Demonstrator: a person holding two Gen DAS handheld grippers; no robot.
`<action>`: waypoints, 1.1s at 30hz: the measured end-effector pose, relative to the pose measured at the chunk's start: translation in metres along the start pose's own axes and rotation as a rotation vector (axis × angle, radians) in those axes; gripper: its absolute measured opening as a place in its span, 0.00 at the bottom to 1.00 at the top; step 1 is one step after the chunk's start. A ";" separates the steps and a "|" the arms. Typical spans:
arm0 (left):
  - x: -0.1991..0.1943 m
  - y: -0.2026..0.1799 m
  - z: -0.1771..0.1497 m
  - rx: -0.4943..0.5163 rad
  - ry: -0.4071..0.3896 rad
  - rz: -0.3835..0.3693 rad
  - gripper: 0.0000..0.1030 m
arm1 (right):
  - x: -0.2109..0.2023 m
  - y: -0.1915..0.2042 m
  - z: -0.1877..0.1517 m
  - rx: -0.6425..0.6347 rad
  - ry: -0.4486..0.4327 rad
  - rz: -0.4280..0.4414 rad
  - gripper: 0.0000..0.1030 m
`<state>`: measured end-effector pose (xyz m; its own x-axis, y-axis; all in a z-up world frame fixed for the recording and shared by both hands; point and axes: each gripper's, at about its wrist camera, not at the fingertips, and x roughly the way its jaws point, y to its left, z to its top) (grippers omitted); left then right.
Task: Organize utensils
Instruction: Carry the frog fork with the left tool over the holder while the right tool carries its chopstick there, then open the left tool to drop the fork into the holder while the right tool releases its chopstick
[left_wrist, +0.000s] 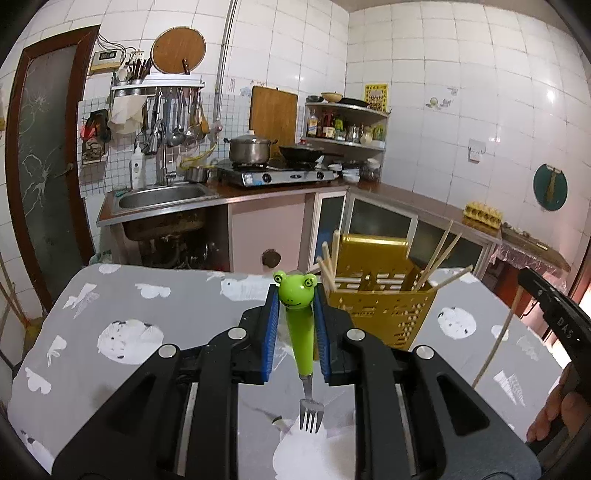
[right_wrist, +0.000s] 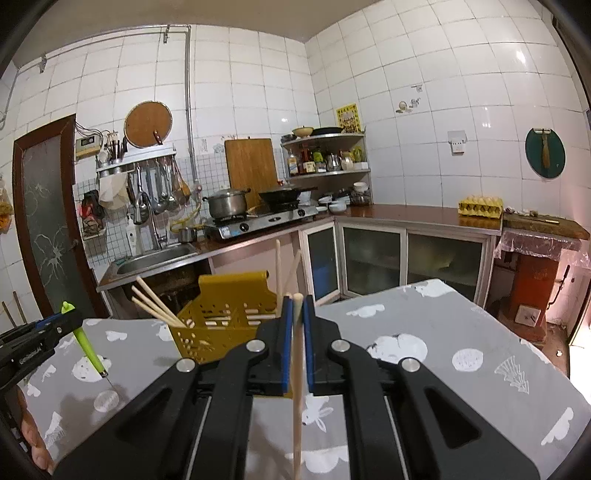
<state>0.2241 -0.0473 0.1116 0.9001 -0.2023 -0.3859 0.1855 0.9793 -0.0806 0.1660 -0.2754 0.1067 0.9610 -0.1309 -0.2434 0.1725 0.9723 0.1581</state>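
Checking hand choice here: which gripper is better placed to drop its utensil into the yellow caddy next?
Probably right. The right gripper holds its chopstick upright with the caddy directly ahead; the left gripper, holding the fork, has the caddy off to its right.

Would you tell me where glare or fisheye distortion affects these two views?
Left wrist view: glare on the right wall tiles, and the door frame bows. Right wrist view: bright spots on the tiles, pink light at the right edge; dark corners in both.

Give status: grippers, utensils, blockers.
Left gripper shut on fork. Right gripper shut on chopstick. Caddy ahead, chopsticks inside. Nothing in the way.
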 end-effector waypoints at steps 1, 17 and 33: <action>-0.001 -0.001 0.002 0.001 -0.005 -0.003 0.17 | 0.001 0.001 0.002 0.000 -0.005 0.001 0.06; -0.005 -0.028 0.079 0.008 -0.109 -0.082 0.17 | 0.010 0.020 0.086 0.000 -0.134 0.049 0.06; 0.087 -0.068 0.127 0.119 -0.178 -0.016 0.17 | 0.090 0.041 0.126 0.022 -0.244 0.042 0.06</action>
<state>0.3392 -0.1318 0.2001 0.9500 -0.2250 -0.2164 0.2364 0.9713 0.0278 0.2872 -0.2722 0.2118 0.9907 -0.1363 0.0014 0.1337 0.9737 0.1847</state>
